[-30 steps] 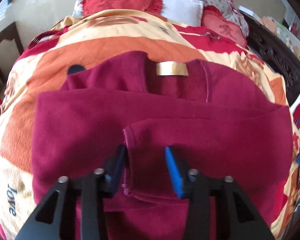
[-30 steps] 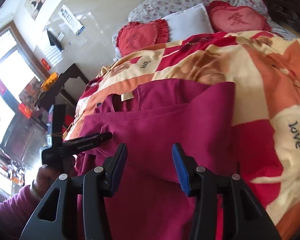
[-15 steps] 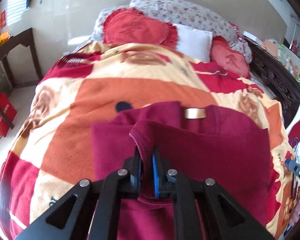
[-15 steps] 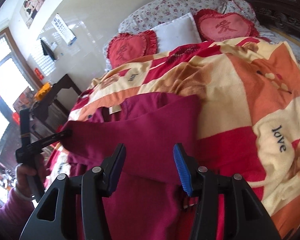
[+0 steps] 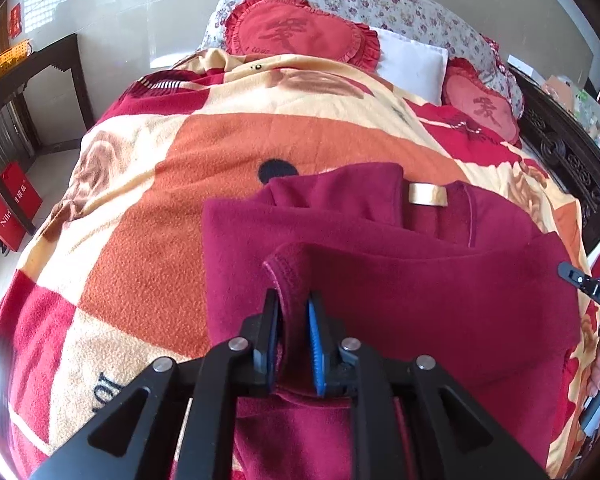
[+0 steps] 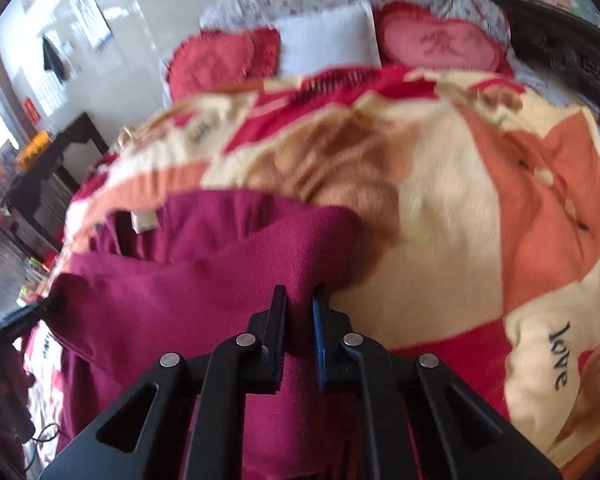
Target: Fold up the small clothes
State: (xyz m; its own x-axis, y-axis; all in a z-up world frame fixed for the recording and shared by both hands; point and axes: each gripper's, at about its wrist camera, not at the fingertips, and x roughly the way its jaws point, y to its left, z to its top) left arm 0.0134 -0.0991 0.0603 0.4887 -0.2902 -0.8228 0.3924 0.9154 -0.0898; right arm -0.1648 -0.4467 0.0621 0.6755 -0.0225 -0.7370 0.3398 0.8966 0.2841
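Note:
A dark red fleece garment (image 5: 420,280) lies on the bed, its neck opening with a cream label (image 5: 427,195) towards the pillows. My left gripper (image 5: 294,312) is shut on a hemmed edge of it and holds that fold raised. My right gripper (image 6: 300,304) is shut on the garment's right side fold (image 6: 204,280), also lifted off the blanket. The right gripper's tip shows at the right edge of the left wrist view (image 5: 588,284). The left gripper's tip shows at the left edge of the right wrist view (image 6: 40,308).
An orange, red and cream blanket (image 5: 172,184) covers the bed. Red heart cushions (image 5: 300,36) and a white pillow (image 5: 412,64) lie at the head. A dark wooden side table (image 5: 32,80) stands left; a carved dark bed frame (image 5: 572,168) runs along the right.
Both grippers have gone from open to shut on the garment. The left closed first and lifted its fold; the right then closed on the right side fold. The right view is motion-blurred.

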